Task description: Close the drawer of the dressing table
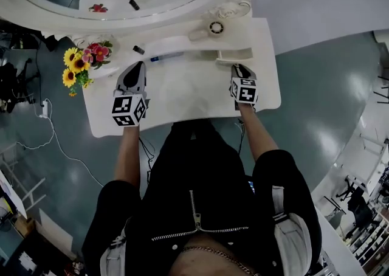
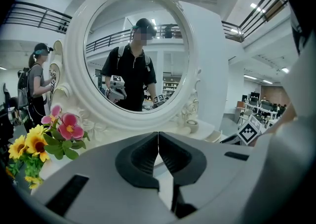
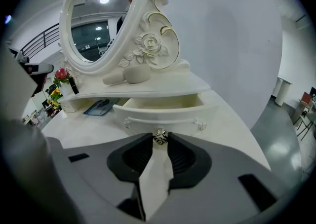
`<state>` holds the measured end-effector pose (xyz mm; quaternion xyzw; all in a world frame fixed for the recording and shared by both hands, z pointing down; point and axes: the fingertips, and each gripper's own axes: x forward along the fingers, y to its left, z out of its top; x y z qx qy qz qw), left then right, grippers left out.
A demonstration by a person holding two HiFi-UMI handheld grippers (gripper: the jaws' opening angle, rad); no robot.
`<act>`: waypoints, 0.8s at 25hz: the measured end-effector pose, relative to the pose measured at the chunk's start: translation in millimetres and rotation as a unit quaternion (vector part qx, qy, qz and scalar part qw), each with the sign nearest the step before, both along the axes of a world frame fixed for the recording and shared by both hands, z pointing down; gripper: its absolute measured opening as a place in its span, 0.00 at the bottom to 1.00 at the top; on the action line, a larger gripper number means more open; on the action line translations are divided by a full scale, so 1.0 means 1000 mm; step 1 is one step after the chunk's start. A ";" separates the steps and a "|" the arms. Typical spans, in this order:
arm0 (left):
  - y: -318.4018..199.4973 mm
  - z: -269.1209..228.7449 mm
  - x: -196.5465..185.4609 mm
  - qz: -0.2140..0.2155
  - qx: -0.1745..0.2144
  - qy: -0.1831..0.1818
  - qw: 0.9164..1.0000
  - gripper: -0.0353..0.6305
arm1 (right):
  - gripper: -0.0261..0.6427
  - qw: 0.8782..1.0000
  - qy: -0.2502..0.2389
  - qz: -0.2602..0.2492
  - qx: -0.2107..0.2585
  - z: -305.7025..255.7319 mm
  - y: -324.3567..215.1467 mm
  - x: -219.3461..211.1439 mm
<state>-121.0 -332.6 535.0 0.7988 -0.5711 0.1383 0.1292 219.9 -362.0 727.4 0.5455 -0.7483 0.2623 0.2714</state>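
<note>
- At one o'clock in the head view, the drawer [image 1: 234, 56] of the dressing table [image 1: 182, 95] stands pulled out from under the shelf, so the closing is not yet done.
- Right gripper [image 3: 159, 141] is clamped on the drawer's small metal knob [image 3: 159, 137], pinched between its jaw tips.
- Left gripper [image 2: 158, 144] is clenched on nothing, jaws together, over the tabletop, with the flowers [image 2: 59, 129] at nine o'clock in its view.
- Still left, by my reading: push the knob straight in until the drawer front meets the frame, then let go.
</note>
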 end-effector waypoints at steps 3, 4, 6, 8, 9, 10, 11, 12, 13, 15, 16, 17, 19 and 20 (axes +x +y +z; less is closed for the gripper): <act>0.000 0.000 -0.004 -0.004 0.000 -0.001 1.000 0.09 | 0.19 1.000 0.003 -0.002 -0.001 0.001 -0.006 -0.001; 0.001 0.000 -0.005 -0.006 0.000 -0.001 1.000 0.09 | 0.19 1.000 0.005 -0.003 -0.001 0.002 -0.009 -0.001; 0.001 -0.001 -0.009 -0.011 0.001 -0.002 1.000 0.09 | 0.19 1.000 0.007 -0.006 0.000 0.001 -0.015 -0.001; 0.002 -0.001 -0.012 -0.015 0.000 -0.002 1.000 0.09 | 0.19 1.000 0.008 -0.008 0.001 0.001 -0.020 -0.002; 0.003 -0.001 -0.014 -0.018 0.000 -0.003 1.000 0.09 | 0.19 1.000 0.009 -0.009 0.000 0.001 -0.023 -0.002; 0.004 0.000 -0.016 -0.020 -0.001 -0.003 1.000 0.09 | 0.19 1.000 0.010 -0.009 -0.001 0.002 -0.025 -0.002; 0.004 0.000 -0.018 -0.022 -0.001 -0.004 1.000 0.09 | 0.19 1.000 0.010 -0.010 -0.002 0.003 -0.028 -0.003; 0.004 0.000 -0.020 -0.024 -0.002 -0.004 1.000 0.09 | 0.19 1.000 0.011 -0.011 -0.004 0.005 -0.030 -0.003; 0.004 0.000 -0.021 -0.027 -0.002 -0.004 1.000 0.09 | 0.19 1.000 0.011 -0.011 -0.005 0.006 -0.032 -0.004; 0.005 0.000 -0.025 -0.031 -0.002 -0.004 1.000 0.09 | 0.19 1.000 0.012 -0.012 -0.007 0.007 -0.037 -0.005; 0.005 0.000 -0.026 -0.033 -0.002 -0.004 0.999 0.09 | 0.19 1.000 0.013 -0.012 -0.007 0.008 -0.039 -0.005; 0.006 0.000 -0.028 -0.035 -0.002 -0.005 0.999 0.09 | 0.19 1.000 0.014 -0.013 -0.008 0.009 -0.041 -0.005; 0.007 0.000 -0.031 -0.039 -0.003 -0.006 0.999 0.09 | 0.19 1.000 0.015 -0.015 -0.008 0.010 -0.045 -0.006; 0.007 0.000 -0.033 -0.041 -0.003 -0.006 0.999 0.09 | 0.19 1.000 0.015 -0.016 -0.007 0.010 -0.048 -0.007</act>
